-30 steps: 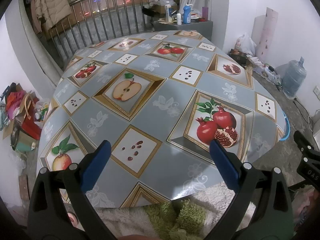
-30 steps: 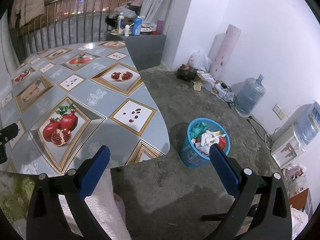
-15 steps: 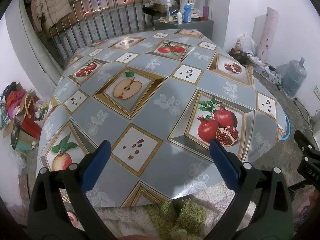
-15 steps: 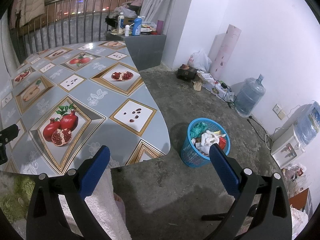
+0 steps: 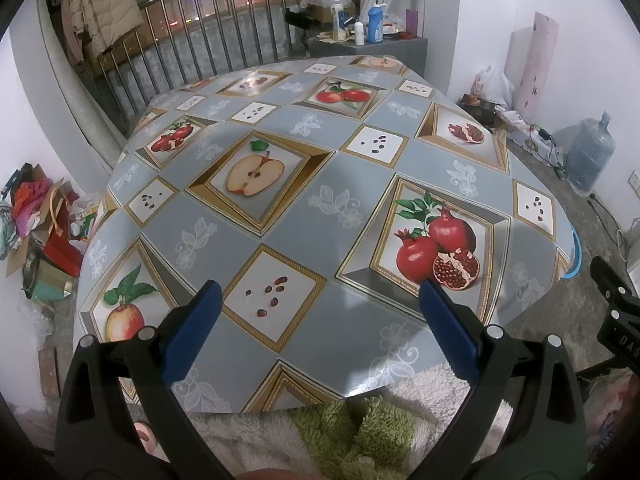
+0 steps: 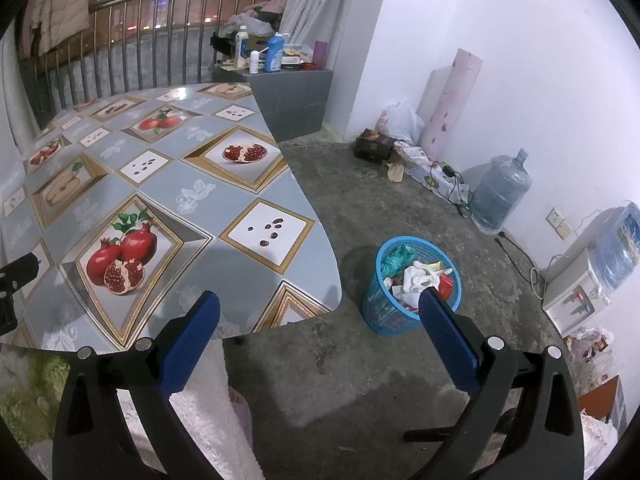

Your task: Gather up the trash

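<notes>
table [image 5: 320, 208] hides basket [image 5: 573, 256] mostly

Lived-in home, a plain room with bare concrete floor [image 6: 360, 184] and white walls. Round table [image 5: 320, 216] under a fruit-print oilcloth at the centre. Behind the table, a railing [image 5: 224, 40] hung with a coat [image 5: 100, 12]; beside it, a grey cabinet [image 6: 292, 96] crowded with bottles. Right of the table, a blue trash basket [image 6: 384, 316], a water jug [image 6: 500, 196].

Round table [image 5: 320, 208] under fruit-print oilcloth, top bare. Concrete floor [image 6: 400, 184] carries blue basket [image 6: 384, 316] (full of trash) beside table, water jug [image 6: 500, 196] by wall.
</notes>
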`<state>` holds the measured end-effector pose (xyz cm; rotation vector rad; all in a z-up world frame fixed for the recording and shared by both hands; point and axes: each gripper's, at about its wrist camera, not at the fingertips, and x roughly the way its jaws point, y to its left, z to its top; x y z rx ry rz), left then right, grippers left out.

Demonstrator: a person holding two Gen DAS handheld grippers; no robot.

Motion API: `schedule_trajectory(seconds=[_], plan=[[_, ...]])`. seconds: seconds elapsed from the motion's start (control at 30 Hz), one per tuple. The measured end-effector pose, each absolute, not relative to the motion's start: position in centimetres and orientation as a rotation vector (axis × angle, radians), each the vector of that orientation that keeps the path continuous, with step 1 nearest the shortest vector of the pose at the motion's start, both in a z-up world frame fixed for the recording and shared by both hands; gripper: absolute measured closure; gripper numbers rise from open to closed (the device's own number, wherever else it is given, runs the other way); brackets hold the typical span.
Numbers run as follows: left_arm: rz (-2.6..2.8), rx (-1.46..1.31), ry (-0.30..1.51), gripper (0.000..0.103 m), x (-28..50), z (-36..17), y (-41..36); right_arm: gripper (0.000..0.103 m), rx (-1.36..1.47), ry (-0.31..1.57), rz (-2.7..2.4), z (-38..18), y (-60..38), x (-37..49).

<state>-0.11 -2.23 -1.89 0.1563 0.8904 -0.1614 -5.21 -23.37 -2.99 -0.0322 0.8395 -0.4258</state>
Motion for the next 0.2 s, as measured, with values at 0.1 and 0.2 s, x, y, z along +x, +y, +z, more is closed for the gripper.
schedule_trajectory(seconds=[0.1, 0.2], plan=[[-0.159, 0.154, 0.894, 0.009, -0.26, -2.10, -1.89, 0.006, -0.030, 0.839, -0.429, -2.97, -23.38, -5.20], [-0.159, 0.155, 0.894, 0.009, -0.23, -2.08, -1.87, 0.006, -0.029, 0.838, -0.427, -2.98, -23.39, -5.20]])
